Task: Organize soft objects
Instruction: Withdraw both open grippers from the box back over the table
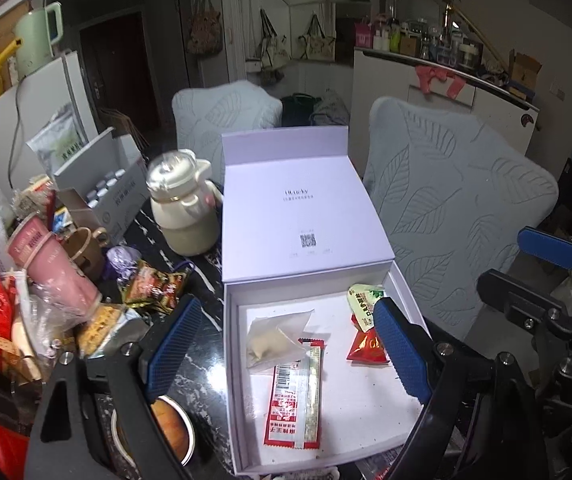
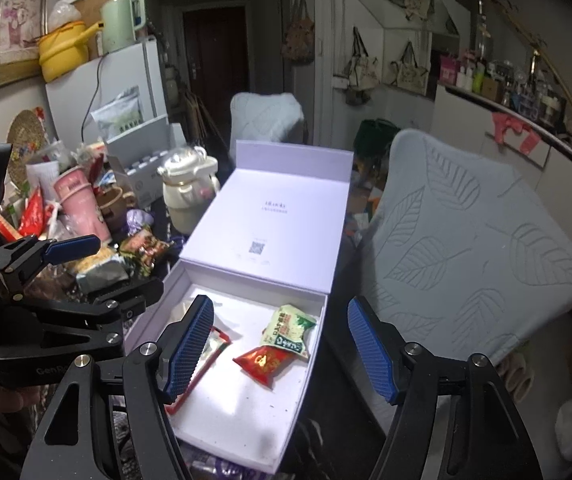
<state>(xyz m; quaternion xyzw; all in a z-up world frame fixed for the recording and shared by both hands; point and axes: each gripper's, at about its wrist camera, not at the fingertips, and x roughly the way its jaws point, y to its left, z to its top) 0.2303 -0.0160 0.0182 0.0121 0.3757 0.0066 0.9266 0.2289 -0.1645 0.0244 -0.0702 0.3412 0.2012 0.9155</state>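
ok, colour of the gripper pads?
Blue, ribbed pads; clearest in the right wrist view.

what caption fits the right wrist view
Open right gripper above a white box holding a red packet and green packet.

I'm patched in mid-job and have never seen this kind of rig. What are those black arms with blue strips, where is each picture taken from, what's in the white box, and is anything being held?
Those are hand-held grippers, one per hand, each with a camera looking along its blue-padded fingers. One picture is from the left gripper, the other from the right gripper. Both are open and hold nothing. Below them sits an open white box on a dark table. Inside lie a clear pouch, a long red-and-white sachet, a small red packet and a green-and-white packet. More snack packets are piled to the box's left.
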